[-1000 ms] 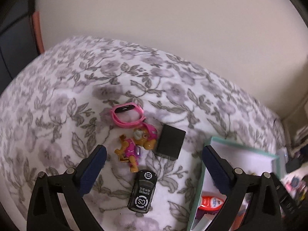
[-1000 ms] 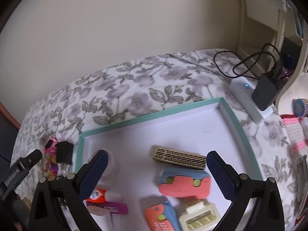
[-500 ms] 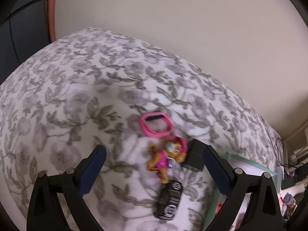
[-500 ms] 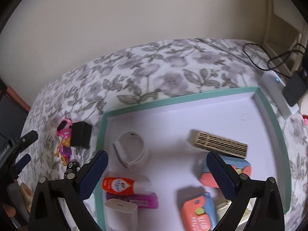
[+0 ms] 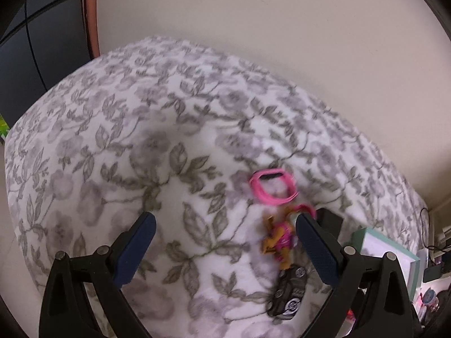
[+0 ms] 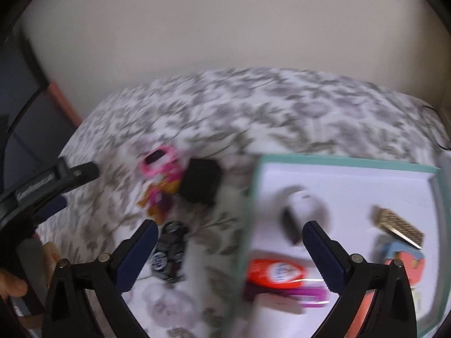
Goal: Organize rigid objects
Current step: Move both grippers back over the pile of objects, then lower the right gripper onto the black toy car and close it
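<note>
Surface: a bed or cushion covered in a white blanket (image 5: 174, 186) printed with grey leaves and flowers, set against a plain cream wall (image 5: 267, 22).
Left gripper (image 5: 225, 228): its two dark blue fingers are spread wide apart with nothing between them, hovering above the blanket's near part.
Right gripper (image 6: 230, 235): also spread wide and holding nothing; it hangs over the strip of blanket between the loose toys and the tray. This view is blurred.
Pink wristband (image 5: 272, 187): a pink loop with a dark patch on top, lying flat on the blanket toward its right side.
Puppy figure (image 5: 279, 236): an orange and pink toy dog lying just nearer than the wristband; in the left view the left gripper's right finger covers part of it.
Toy car (image 5: 289, 293): a small black car with round white markings, lying just nearer than the puppy figure.
Black block (image 6: 200, 181): a dark, boxy object beside the puppy figure, on the tray's side of it.
Tray (image 6: 338, 161): a shallow white tray with a teal rim, resting on the right part of the blanket, apart from the loose toys.
Inside the tray: a white band (image 6: 303, 207), a red and white tube (image 6: 274, 273) at the near left corner on a purple item (image 6: 307, 294), a tan gridded block (image 6: 398, 224), and a coral and blue toy (image 6: 406, 256) at the right edge.
Person: a hand (image 6: 17, 277) at the left edge of the right view grips the left gripper's handle.
</note>
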